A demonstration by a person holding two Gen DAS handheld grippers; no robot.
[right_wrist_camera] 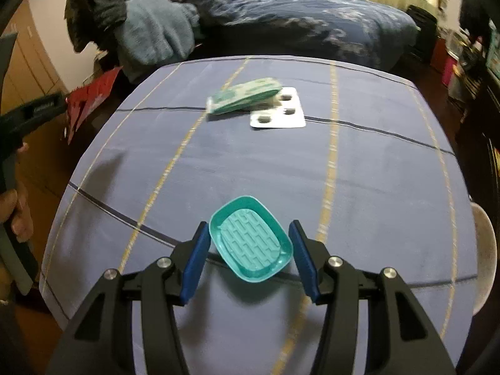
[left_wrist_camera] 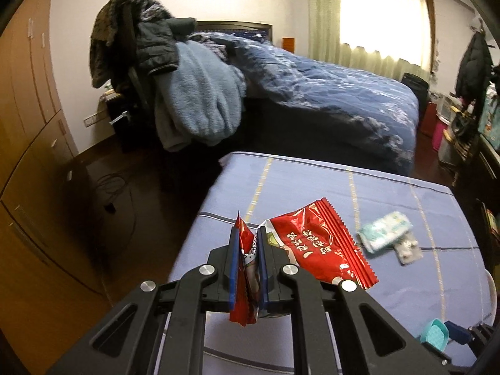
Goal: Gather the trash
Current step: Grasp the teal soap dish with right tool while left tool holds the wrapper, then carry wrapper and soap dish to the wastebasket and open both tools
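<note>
My left gripper (left_wrist_camera: 248,234) is shut on a crumpled red snack wrapper (left_wrist_camera: 322,247) and holds it above the left edge of the blue-clothed table (left_wrist_camera: 312,181). The wrapper also shows at the left of the right wrist view (right_wrist_camera: 90,100). My right gripper (right_wrist_camera: 250,234) is open, its blue pads either side of a teal soap dish (right_wrist_camera: 251,239) that rests on the table (right_wrist_camera: 375,187); the dish also shows low in the left wrist view (left_wrist_camera: 434,337). A green tissue pack (right_wrist_camera: 243,95) and a silver pill blister (right_wrist_camera: 279,114) lie at the table's far side.
A bed with a dark blue quilt (left_wrist_camera: 328,93) stands beyond the table. A chair piled with coats and a light blue fleece (left_wrist_camera: 193,93) is to its left. Wooden wardrobes (left_wrist_camera: 28,125) line the left wall. Clutter and coats (left_wrist_camera: 472,62) fill the right side.
</note>
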